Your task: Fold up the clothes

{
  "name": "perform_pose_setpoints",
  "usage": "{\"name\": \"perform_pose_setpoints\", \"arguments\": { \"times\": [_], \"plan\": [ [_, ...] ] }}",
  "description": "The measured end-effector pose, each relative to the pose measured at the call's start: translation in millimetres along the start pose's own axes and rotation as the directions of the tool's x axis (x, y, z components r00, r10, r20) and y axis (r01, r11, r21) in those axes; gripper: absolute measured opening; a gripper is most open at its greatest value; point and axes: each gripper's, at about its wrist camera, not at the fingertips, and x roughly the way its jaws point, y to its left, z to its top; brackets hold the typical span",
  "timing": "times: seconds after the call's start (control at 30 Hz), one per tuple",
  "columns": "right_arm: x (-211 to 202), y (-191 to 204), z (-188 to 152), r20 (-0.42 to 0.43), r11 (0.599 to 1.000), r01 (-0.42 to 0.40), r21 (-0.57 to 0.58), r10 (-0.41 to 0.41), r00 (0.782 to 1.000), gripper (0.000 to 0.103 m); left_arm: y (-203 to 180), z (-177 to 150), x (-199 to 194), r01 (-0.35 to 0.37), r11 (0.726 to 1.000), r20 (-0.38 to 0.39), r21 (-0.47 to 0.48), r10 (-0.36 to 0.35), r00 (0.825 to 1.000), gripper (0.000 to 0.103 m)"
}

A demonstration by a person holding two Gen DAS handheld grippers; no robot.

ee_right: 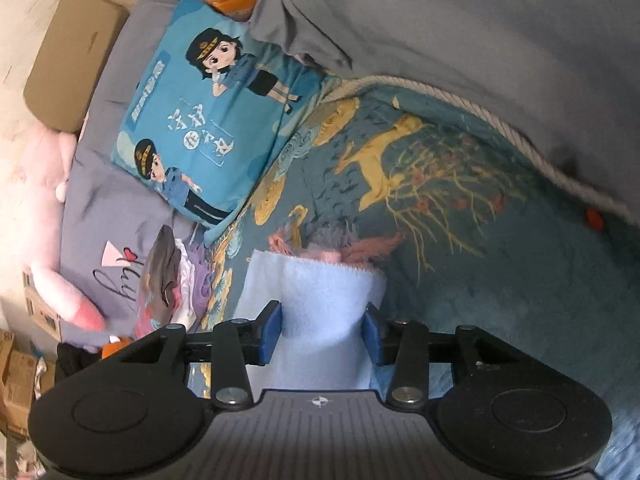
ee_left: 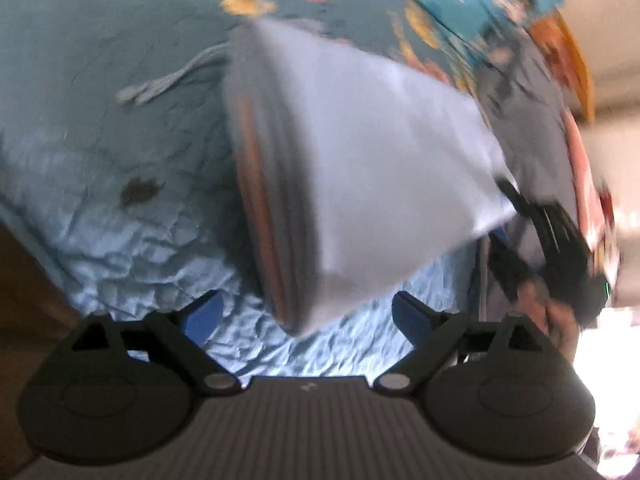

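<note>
A folded light blue towel [ee_left: 380,160], blurred and with a striped edge on its left side, hangs over the teal patterned bedspread [ee_left: 100,140]. Its lower corner dips between the wide-apart fingers of my left gripper [ee_left: 308,320], which is open and holds nothing. My right gripper [ee_left: 516,208], with a hand behind it, grips the towel's right corner. In the right wrist view the fluffy towel [ee_right: 320,300] fills the gap between the blue pads [ee_right: 272,332], and my right gripper [ee_right: 322,332] is shut on it above the bedspread [ee_right: 440,220].
A blue cartoon pillow [ee_right: 200,128] and a grey blanket [ee_right: 460,20] lie at the far side. A grey printed garment [ee_right: 112,240] and small clothes [ee_right: 176,276] sit left. A pink plush [ee_right: 44,208] and cardboard boxes [ee_right: 16,380] border the bed. A white cord [ee_right: 480,120] crosses the spread.
</note>
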Motion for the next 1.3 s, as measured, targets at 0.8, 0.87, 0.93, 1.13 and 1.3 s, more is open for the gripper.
{"name": "perform_pose_setpoints", "arguments": {
  "times": [0.8, 0.87, 0.93, 1.13, 1.3],
  "plan": [
    [46, -9, -20, -0.052, 0.999, -0.040, 0.037, 0.042, 0.998, 0.045, -12, 45, 25, 0.051, 0.999, 0.235, -0.017, -0.045, 0.971, 0.057],
    [40, 0, -24, -0.029, 1.000, -0.023, 0.011, 0.024, 0.999, 0.040, -7, 48, 22, 0.072, 0.997, 0.232, -0.029, -0.063, 0.971, 0.052],
    [32, 13, -28, -0.006, 0.999, -0.006, -0.047, 0.005, 1.000, 0.037, -8, 51, 19, 0.063, 0.998, 0.236, -0.016, -0.057, 0.970, 0.047],
    [3, 72, -53, 0.056, 0.958, -0.013, -0.286, 0.030, 0.998, 0.036, -23, 59, -14, -0.064, 0.995, 0.344, 0.080, 0.033, 0.938, 0.040],
    [9, 126, -71, 0.062, 0.932, -0.095, -0.349, 0.124, 0.990, 0.036, -31, 77, -75, -0.167, 0.977, 0.489, 0.132, 0.083, 0.868, 0.039]
  ]
}}
